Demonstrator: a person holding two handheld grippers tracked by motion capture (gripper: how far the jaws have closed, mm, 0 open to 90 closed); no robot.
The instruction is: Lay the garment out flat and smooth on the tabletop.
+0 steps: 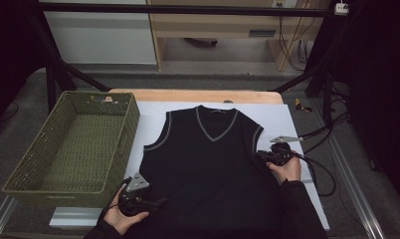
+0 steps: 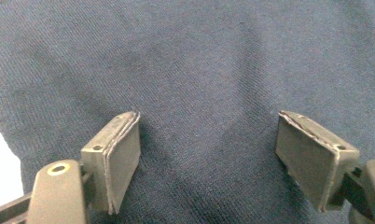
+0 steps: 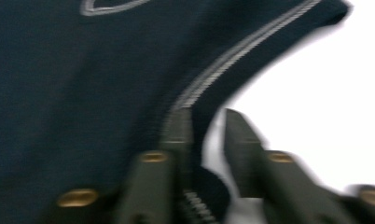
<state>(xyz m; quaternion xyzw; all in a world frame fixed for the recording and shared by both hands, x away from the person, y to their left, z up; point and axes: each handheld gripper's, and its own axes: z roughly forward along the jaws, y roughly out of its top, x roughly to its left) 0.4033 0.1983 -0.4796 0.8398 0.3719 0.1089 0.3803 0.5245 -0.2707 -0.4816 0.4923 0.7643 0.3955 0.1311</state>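
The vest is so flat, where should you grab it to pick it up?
Pinch the vest at an edge, not the flat middle. The trimmed armhole edge on its right side lies over white paper, so jaws can slide in from that side, where the right hand-held gripper already is.

Right gripper view is motion-blurred: the dark knit sleeveless vest with grey trim (image 3: 83,93) smears, and whether the right gripper (image 3: 209,135) pinches its armhole edge can't be told. Vest hem is cut off at the high view's bottom edge. The left gripper's (image 2: 209,154) jaws are cropped at the bottom.
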